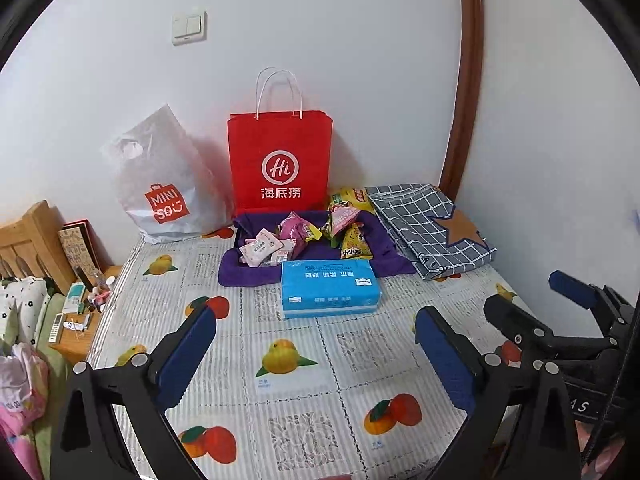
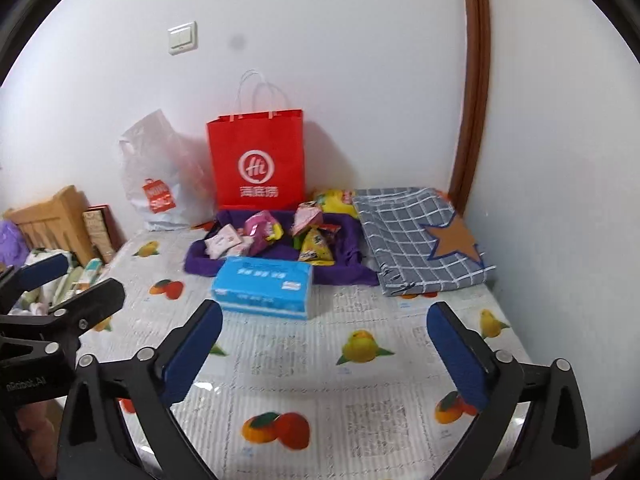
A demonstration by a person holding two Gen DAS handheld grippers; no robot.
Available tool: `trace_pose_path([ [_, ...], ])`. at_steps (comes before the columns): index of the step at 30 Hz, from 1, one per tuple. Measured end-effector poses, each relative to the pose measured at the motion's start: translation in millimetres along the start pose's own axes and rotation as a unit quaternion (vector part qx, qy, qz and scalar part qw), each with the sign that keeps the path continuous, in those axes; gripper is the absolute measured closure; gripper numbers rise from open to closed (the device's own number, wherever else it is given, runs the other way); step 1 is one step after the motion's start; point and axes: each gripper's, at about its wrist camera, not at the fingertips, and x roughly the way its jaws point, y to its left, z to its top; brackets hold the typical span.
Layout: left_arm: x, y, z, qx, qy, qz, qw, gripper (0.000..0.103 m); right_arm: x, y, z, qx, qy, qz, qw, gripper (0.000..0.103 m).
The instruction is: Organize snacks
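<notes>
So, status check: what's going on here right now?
Left gripper and right gripper open, empty. Snacks piled on purple cloth. Blue tissue pack sits in front.

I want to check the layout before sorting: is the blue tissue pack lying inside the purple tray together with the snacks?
No, the blue tissue pack lies on the fruit-print cover, in front of the purple tray.

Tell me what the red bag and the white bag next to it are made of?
The red bag looks like stiff matte paper: it stands upright with sharp folded edges and thin twisted cord handles. The white bag looks like thin, slightly see-through plastic: it slumps, wrinkles softly and has a cut-out handle hole. Neither can be confirmed by touch here.
</notes>
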Motion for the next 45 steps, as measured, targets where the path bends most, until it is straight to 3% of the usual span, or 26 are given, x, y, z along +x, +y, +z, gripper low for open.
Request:
trace_pose_path([
  [11, -14.2, -5.0, -5.8, 0.002, -0.010, 0.020, 0.9997, 0.002, -20.3, -9.3, -7.0, 0.007, -0.015, -0.001, 1.000, 0.001],
  [45, -10.9, -7.8, -11.8, -0.003, -0.005, 0.015, 0.9999, 0.002, -36.6, -14.2, -13.6, 0.005, -0.029, -0.013, 0.999, 0.001],
])
